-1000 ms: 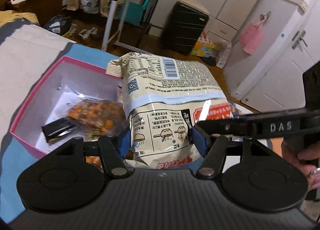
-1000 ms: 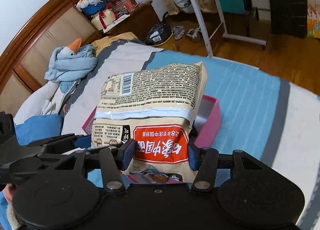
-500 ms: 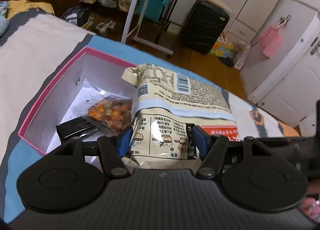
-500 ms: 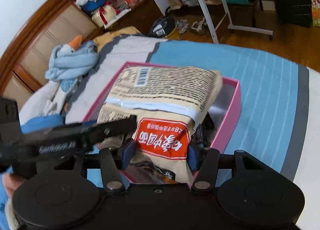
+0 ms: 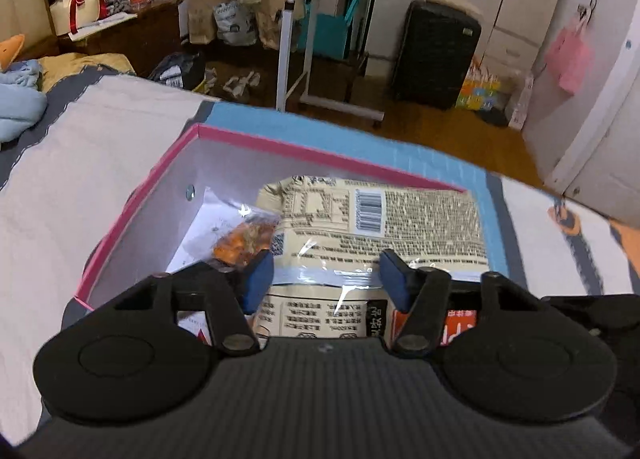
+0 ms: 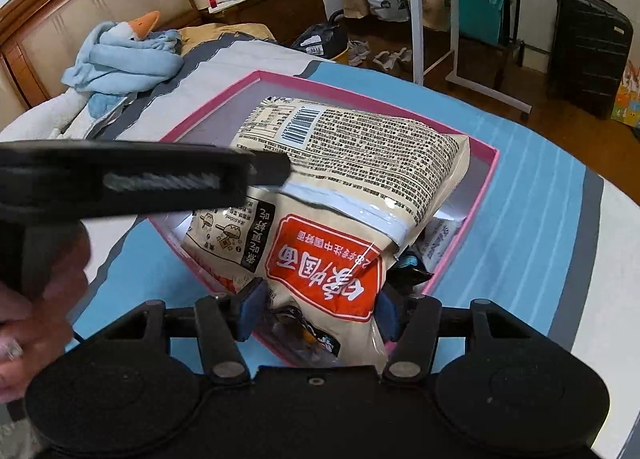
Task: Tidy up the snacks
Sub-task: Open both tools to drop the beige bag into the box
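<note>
Far left, a pale sheet (image 5: pixel 80 187) is spread over the bed, and on it the pink box (image 5: pixel 132 215) is set, open at the top. Inside the box, by its left wall, a clear packet of orange snacks (image 5: pixel 240 245) is seen on a white sheet of paper. Just to the right of that, the big beige noodle bag (image 5: pixel 380 219) is laid across the box, barcode side up, its far end inside the pink rim and its near end raised towards the cameras.

Now the left gripper (image 5: pixel 326 279): its blue pads are placed over the bag's taped seam and the jaws are being closed, with the bag between them. Whether the pads are actually pressed on the bag cannot be told, since the bag spreads wider than the gap on both sides.

Over to the right wrist view. At the left edge, the hand (image 6: pixel 44 279) is seen wrapped on the left tool's handle, and one black finger (image 6: pixel 120 179) of that tool is stretched over the bag at the seam. In the middle, the bag's red-labelled end is clamped by the right gripper (image 6: pixel 318 315), one pad pushed into each side. To the right, under the bag, a dark packet (image 6: pixel 410 271) and a white packet (image 6: pixel 440 239) are tucked against the box's right wall. Beyond that, the blue striped bedcover (image 6: pixel 532 219) is spread.
</note>
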Demonstrator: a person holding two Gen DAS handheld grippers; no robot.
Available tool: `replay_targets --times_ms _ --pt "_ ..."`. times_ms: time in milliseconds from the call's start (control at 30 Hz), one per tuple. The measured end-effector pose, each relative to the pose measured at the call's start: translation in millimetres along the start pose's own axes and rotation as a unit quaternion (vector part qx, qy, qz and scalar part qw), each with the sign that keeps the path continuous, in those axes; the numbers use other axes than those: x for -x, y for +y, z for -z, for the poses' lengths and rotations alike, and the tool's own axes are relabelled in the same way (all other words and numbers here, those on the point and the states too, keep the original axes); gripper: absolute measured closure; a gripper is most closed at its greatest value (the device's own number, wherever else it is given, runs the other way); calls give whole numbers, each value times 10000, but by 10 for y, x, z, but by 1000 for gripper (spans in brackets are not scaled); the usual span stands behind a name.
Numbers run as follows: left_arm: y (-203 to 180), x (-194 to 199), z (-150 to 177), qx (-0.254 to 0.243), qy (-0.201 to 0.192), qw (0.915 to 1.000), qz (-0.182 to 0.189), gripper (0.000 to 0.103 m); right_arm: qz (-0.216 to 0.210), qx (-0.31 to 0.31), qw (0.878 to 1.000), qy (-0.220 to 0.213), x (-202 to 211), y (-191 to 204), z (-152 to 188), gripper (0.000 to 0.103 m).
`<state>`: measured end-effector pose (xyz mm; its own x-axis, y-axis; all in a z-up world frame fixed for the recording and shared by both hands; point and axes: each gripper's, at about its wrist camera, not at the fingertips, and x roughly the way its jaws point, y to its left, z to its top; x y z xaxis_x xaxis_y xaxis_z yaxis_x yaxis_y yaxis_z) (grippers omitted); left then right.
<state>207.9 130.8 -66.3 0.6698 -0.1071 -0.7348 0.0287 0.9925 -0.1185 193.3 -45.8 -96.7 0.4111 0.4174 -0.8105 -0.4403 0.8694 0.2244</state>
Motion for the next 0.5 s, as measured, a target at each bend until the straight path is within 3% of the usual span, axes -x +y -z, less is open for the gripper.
replay_targets --times_ms 167,300,433,500 --pt "-110 -51 19 -124 -3 9998 -131 48 46 51 9999 113 54 18 15 34" --pt "-257 -110 51 -355 -55 9986 -382 48 260 -46 9996 -76 287 6 50 32" --pt "-261 -33 33 -214 -62 9989 -423 48 586 202 9975 -329 624 138 135 29" --pt "-218 117 7 35 -92 9997 -234 48 669 328 9960 -486 825 185 237 26"
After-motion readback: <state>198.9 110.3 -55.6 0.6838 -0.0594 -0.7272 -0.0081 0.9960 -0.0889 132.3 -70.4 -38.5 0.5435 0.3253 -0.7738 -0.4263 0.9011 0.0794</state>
